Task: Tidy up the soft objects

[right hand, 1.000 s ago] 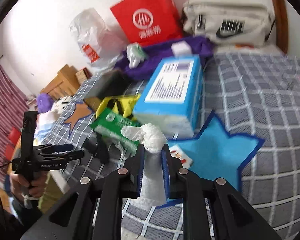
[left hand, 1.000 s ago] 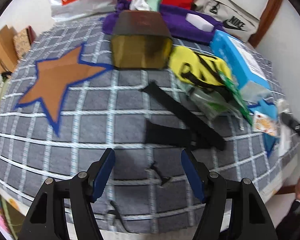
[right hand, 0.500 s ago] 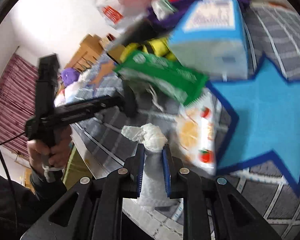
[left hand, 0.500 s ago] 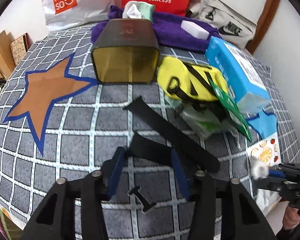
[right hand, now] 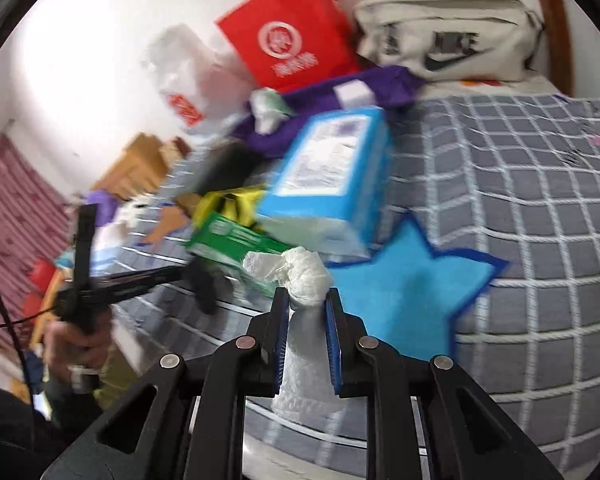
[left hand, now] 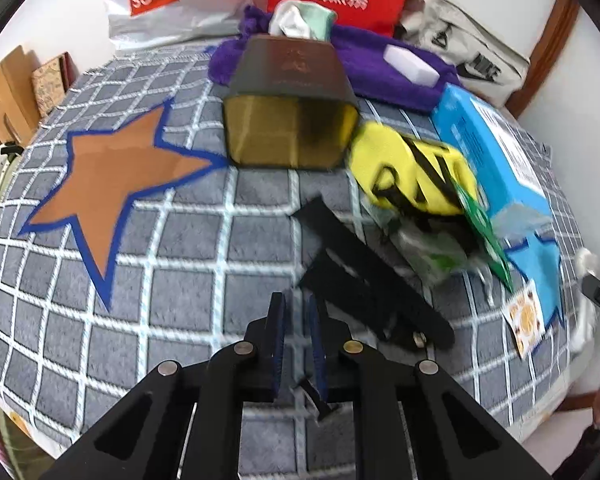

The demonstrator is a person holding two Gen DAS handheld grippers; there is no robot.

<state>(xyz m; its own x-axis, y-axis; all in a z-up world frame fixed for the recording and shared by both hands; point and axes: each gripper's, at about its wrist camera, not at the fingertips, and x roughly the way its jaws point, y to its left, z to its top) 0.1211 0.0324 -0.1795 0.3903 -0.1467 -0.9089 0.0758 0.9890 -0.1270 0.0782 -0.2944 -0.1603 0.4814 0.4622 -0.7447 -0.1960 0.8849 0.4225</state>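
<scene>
A: Left side first, quick. What changed?

B: Your left gripper (left hand: 296,304) has just been closing, from wide apart to nearly together. Only a thin slit is left, and checked blanket (left hand: 160,280) shows through it. Nothing is plainly between the pads. The near end of the black strap (left hand: 380,292) sits right at the tips and runs off toward 4 o'clock. I can't tell if you caught a corner of it.

A: So there's no sure grasp?

B: I'd call it closed and probably a miss, or a nip at best. Check before you lift. The dark box (left hand: 292,120) is at 12 o'clock, the orange star (left hand: 108,184) at 10, and the yellow pouch (left hand: 412,176) at 1.

A: And the right?

B: Your right gripper (right hand: 306,300) has the same narrow grip as before, clamped on the white tissue wad (right hand: 304,272), which bulges above the tips. The view has swung back over the bed. The blue star (right hand: 400,292) is now at 2 o'clock, the blue tissue pack (right hand: 332,176) at 12, and the green packet (right hand: 236,240) at 10.

A: What does that mean for the task?

B: The tissue is in hand and not yet placed. The strap is still on the blanket.
</scene>
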